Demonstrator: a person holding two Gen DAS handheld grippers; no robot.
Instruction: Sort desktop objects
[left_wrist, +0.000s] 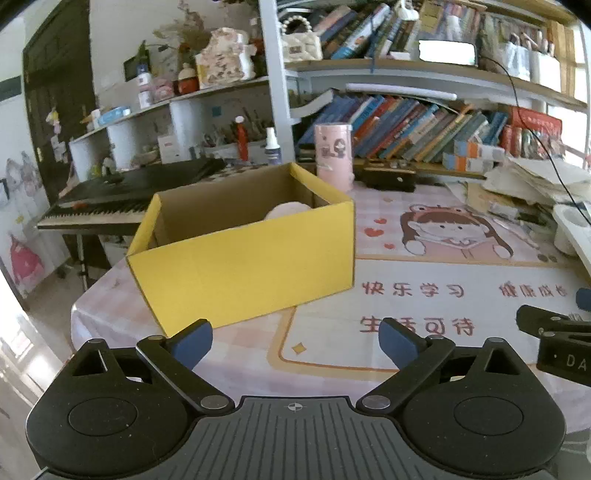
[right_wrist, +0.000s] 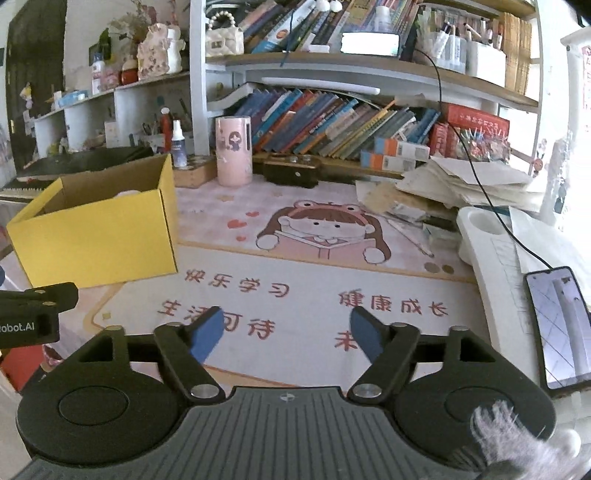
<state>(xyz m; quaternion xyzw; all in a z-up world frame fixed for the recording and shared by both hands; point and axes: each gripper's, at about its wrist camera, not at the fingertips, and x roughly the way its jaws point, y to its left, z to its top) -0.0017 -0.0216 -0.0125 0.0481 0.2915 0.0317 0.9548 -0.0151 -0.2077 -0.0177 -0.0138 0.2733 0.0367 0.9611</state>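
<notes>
A yellow cardboard box (left_wrist: 243, 266) stands open-topped on the left of the pink cartoon desk mat (left_wrist: 424, 306). Inside it shows a pale pink rounded object (left_wrist: 286, 210), mostly hidden by the box wall. My left gripper (left_wrist: 294, 334) is open just in front of the box's near right corner, with nothing between its blue pads. My right gripper (right_wrist: 286, 319) is open over the mat's printed red characters and holds nothing. The same box (right_wrist: 99, 240) lies to its far left. Each gripper shows at the edge of the other's view.
A pink cylinder container (right_wrist: 233, 149) stands behind the box. Behind it is a shelf of leaning books (right_wrist: 332, 125). Loose papers (right_wrist: 461, 181), a white tray (right_wrist: 480, 236) and a lit phone (right_wrist: 561, 325) on a cable fill the right side. A keyboard piano (left_wrist: 122, 199) sits beyond the desk's left edge.
</notes>
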